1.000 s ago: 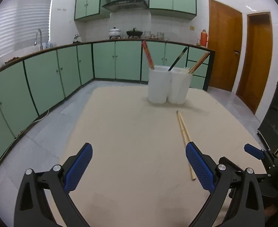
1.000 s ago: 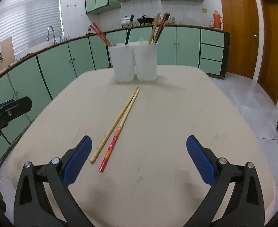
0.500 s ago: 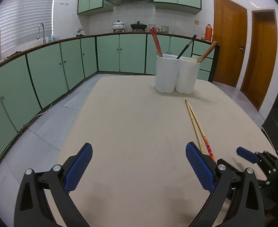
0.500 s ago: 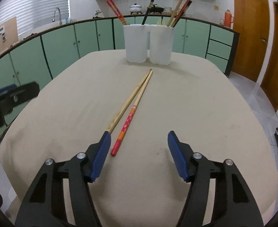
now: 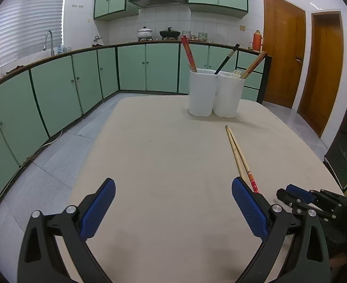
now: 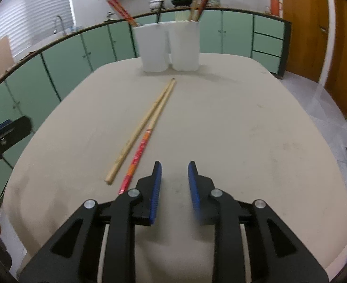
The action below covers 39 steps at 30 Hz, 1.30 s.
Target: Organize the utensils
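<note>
The right gripper (image 6: 173, 184) has its blue fingers (image 6: 155, 188) a little way apart, and they have just been closing. Nothing is between them, only bare tabletop (image 6: 244, 129). The two loose chopsticks lie just to the left of these fingers. One is the plain chopstick (image 6: 140, 129) and one is the red-ended chopstick (image 6: 138, 153). They lie side by side, with their far tips touching and pointing toward the two white cups (image 6: 168, 44) at the back of the tabletop. Those cups stand close together and already hold other chopsticks.

I think the step now is picking up a loose chopstick. To do it well, the fingers need to slide left so that one stick sits between them. Then they can squeeze near its thick end and lift it straight, so the other stick does not roll away.

The left gripper (image 5: 173, 205) has its fingers (image 5: 98, 207) wide apart with nothing in them. It hangs over the near part of the tabletop, away from the cups.

Both grippers tip down toward the tabletop. The right one tips more steeply and sits low, close to the near ends of the sticks
</note>
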Motion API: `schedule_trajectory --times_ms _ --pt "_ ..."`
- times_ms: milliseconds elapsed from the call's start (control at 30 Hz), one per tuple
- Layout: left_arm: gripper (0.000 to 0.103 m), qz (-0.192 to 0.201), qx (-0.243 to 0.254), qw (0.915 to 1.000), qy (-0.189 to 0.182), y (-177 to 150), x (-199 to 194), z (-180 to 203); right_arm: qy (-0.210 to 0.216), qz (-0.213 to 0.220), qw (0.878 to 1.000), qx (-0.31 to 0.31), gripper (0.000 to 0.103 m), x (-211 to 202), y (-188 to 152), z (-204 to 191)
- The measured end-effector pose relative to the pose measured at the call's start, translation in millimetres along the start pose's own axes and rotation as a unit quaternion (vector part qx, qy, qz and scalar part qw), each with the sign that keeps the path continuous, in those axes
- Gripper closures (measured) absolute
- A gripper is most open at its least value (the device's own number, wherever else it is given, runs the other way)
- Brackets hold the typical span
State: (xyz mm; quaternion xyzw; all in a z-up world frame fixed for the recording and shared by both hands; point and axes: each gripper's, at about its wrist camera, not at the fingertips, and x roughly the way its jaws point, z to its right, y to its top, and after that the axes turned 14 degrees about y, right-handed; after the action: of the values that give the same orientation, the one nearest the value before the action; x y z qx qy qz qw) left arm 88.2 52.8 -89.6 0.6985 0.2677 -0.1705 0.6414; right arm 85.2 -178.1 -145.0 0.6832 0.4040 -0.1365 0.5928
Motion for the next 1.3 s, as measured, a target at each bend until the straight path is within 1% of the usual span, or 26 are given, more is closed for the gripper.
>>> schedule_trajectory --times_ms 100,167,200,433,500,567,633,733,800,900,1000,1033,1133,1300 --pt "0.006 0.002 0.001 1.0 -0.001 0.9 -0.4 0.3 0.019 -0.005 0.999 -0.032 0.079 1.2 -3.8 -16.3" --pt "0.006 0.003 0.0 1.0 0.0 1.1 -0.1 -0.9 0.019 -0.008 0.999 -0.05 0.072 2.0 -5.6 -26.6" --pt "0.006 0.002 -0.001 1.0 0.0 1.4 0.2 -1.5 0.02 -0.011 0.998 -0.054 0.07 3.2 -6.6 -29.4" --pt "0.006 -0.004 -0.015 0.9999 0.004 1.0 3.7 -8.3 0.023 -0.036 0.998 -0.039 0.07 12.6 -7.3 -26.8" --pt "0.006 -0.004 -0.015 0.9999 0.004 1.1 3.7 -8.4 0.022 -0.038 0.998 -0.043 0.074 12.1 -7.8 -29.7" --pt "0.006 -0.004 -0.015 0.9999 0.003 0.9 3.7 -7.2 0.019 -0.042 0.998 -0.048 0.088 12.9 -7.3 -31.8" --pt "0.006 -0.004 -0.013 0.9999 0.002 1.0 3.2 -5.4 0.012 -0.044 0.998 -0.044 0.094 12.4 -5.2 -28.8" --pt "0.006 -0.004 -0.01 0.9999 0.0 1.7 3.4 -3.1 -0.001 -0.043 0.999 -0.022 0.095 9.0 -1.0 -17.2" --pt "0.006 -0.005 -0.011 0.9999 -0.003 1.8 4.2 -1.8 -0.008 -0.037 0.999 -0.014 0.095 5.0 1.3 -10.0" --pt "0.006 -0.008 -0.014 0.9998 -0.009 1.6 5.3 2.4 -0.014 -0.021 1.0 -0.008 0.092 -4.7 3.3 -2.0" --pt "0.006 -0.006 -0.019 0.9997 -0.01 1.9 4.3 6.3 -0.005 -0.008 1.0 -0.001 0.09 -16.8 2.9 3.1" --pt "0.006 -0.007 -0.025 0.9996 -0.012 1.9 4.0 7.2 0.0 -0.007 1.0 0.0 0.087 -18.2 2.0 4.3" --pt "0.006 -0.011 -0.026 0.9994 -0.02 0.6 3.4 11.3 0.015 -0.015 1.0 0.001 0.081 -18.5 -4.0 3.4" --pt "0.006 -0.012 -0.016 0.9996 -0.022 -1.5 2.6 19.1 0.025 -0.035 0.999 0.005 0.081 -7.6 -9.5 2.5"
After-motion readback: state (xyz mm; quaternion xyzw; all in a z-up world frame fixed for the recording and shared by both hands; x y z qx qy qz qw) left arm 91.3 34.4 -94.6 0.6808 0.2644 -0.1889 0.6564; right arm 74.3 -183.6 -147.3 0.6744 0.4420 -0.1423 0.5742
